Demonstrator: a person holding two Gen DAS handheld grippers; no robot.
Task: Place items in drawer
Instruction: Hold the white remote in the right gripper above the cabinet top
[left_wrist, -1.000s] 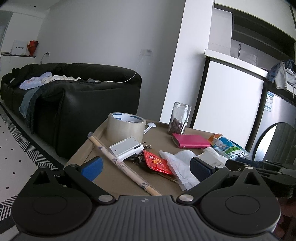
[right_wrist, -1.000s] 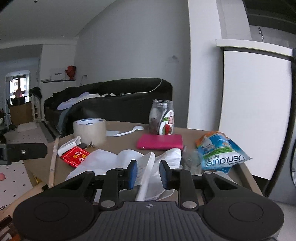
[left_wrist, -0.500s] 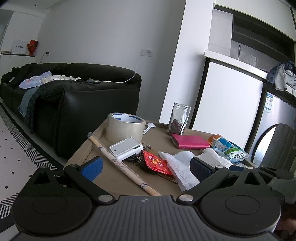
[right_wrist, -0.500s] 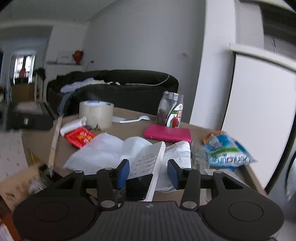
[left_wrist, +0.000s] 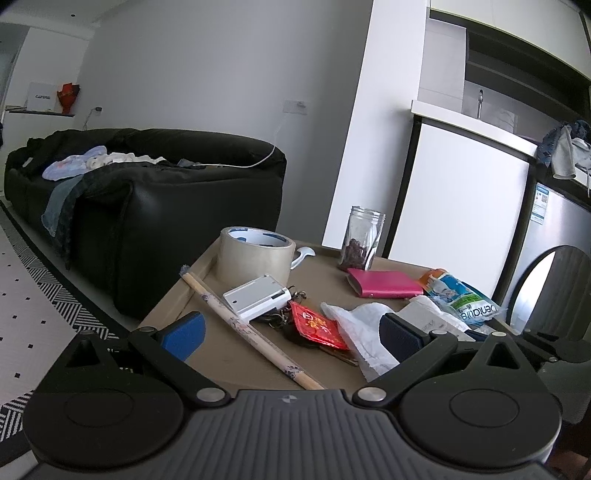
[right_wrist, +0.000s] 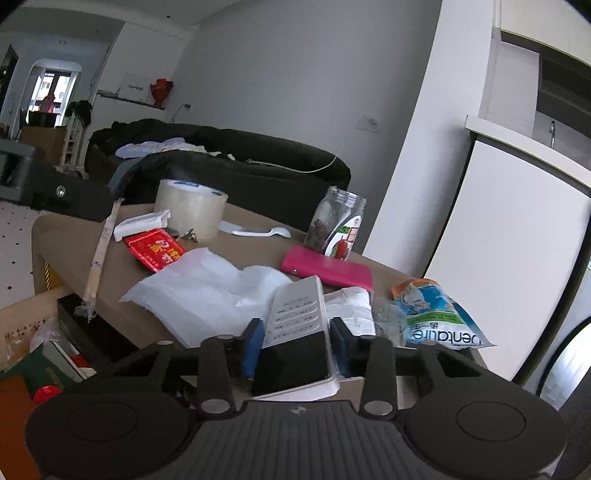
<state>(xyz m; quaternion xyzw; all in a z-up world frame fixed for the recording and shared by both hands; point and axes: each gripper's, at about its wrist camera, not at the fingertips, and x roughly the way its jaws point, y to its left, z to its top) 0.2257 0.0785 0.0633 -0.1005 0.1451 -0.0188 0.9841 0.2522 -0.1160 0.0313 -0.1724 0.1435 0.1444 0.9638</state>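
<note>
Hovering low at the near edge of the tabletop (left_wrist: 325, 266), the left claw (left_wrist: 291, 330) stood wide, its blue pads bare and nothing between them. From left to right across the brown surface lay a long stick (left_wrist: 243, 325), a roll of tape (left_wrist: 255, 254) with a white spoon (left_wrist: 304, 254) behind it, a small white box (left_wrist: 258, 297) resting on some keys (left_wrist: 280, 317), a red packet (left_wrist: 317, 326), crumpled white tissue (left_wrist: 360, 332), a glass jar (left_wrist: 362, 238) standing upright with dark contents, a pink wallet (left_wrist: 384, 282) lying flat just in front of the jar, and a blue-and-white pouch (left_wrist: 461, 299) at the far right.

In the right wrist view, the right claw (right_wrist: 295, 341) was closed narrowly on a remote (right_wrist: 295, 343), both pads pressed to its long sides. The remote was a slim white slab, its far half showing rows of pale keys and its near half a dark glossy panel; it was lifted at a tilt above the tissue (right_wrist: 207, 291), far end raised toward the wallet (right_wrist: 325, 271). Below the tabletop's left edge an open drawer (right_wrist: 74, 325) showed mixed clutter, including a red cap (right_wrist: 46, 393).
</note>
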